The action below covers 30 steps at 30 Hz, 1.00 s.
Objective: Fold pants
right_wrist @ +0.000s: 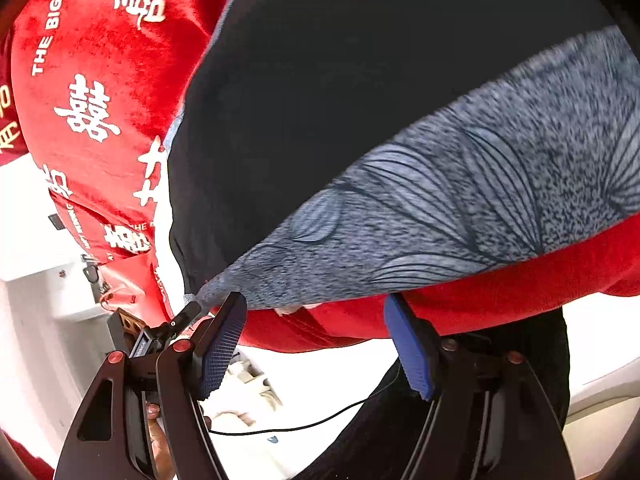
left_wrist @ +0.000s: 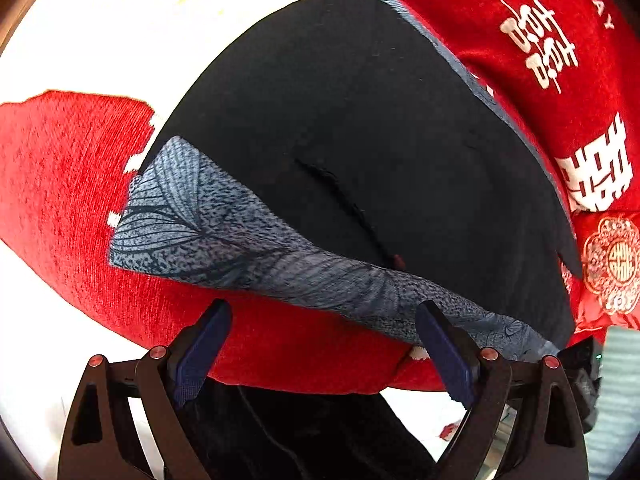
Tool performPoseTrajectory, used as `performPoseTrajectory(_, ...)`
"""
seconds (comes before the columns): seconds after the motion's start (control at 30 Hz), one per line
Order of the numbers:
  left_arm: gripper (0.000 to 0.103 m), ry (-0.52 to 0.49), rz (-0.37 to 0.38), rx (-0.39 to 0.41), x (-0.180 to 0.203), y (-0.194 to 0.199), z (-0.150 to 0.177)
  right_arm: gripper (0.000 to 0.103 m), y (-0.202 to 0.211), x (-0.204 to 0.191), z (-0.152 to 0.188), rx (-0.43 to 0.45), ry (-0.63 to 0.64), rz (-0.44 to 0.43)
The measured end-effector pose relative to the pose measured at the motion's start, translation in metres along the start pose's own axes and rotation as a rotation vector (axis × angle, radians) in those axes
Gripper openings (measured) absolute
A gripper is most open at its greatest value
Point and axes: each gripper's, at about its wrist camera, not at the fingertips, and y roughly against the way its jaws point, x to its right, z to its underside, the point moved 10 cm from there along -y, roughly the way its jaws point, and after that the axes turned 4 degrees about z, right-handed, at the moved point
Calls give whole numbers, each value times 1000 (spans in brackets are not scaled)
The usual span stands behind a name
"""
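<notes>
The pants (left_wrist: 360, 120) are black with a blue-grey leaf-patterned band (left_wrist: 192, 220) along their near edge. They lie spread flat on a red bedspread (left_wrist: 60, 200). My left gripper (left_wrist: 323, 308) hovers open over the near hem, with its right finger against the band's edge and red cloth between the pads. In the right wrist view the same black pants (right_wrist: 320, 80) and patterned band (right_wrist: 460, 208) fill the frame. My right gripper (right_wrist: 316, 299) is open just below the band's corner, its pads on either side of the hem and not pressing it.
The red bedspread (right_wrist: 92, 40) carries white characters and lettering. Below its edge there is a white floor (right_wrist: 320, 380) with a thin black cable (right_wrist: 320, 424). A person's dark trouser leg (right_wrist: 460, 400) stands beside the bed. A black device (left_wrist: 580, 356) sits at the right.
</notes>
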Motion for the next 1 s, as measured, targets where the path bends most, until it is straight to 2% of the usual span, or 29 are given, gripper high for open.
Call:
performPoseTrajectory(0.23,94,29,63,-2,13,-9,-18,76,2,-4,-3,9,-6,-96)
performPoseTrajectory(0.43,94,34,31,1,13,-15,-24,76,4,-2,-14,42,-91,-202)
performPoseTrajectory(0.47,91,37,23,0,14,-15,-24,76,3,-1,-15,43,-100,-216)
performPoseTrajectory(0.5,80,40,-6,6,13,-14,-26,74,3,0,-15,45,-112,-224)
performPoseTrajectory(0.57,64,39,-34,8,14,-14,-28,51,3,5,-14,48,-164,-226)
performPoseTrajectory(0.6,48,38,-45,11,13,-12,-29,13,2,13,-14,51,-200,-188)
performPoseTrajectory(0.63,38,41,-52,6,11,-11,-30,7,2,19,-13,50,-224,-159)
performPoseTrajectory(0.73,23,59,-42,2,8,-6,-33,6,10,6,-15,72,-179,-118)
performPoseTrajectory(0.87,21,0,-49,31,29,19,-42,6,46,-38,-27,93,-24,-92)
performPoseTrajectory(1.0,21,-28,-24,83,63,48,-70,6,70,-80,-51,66,135,-52)
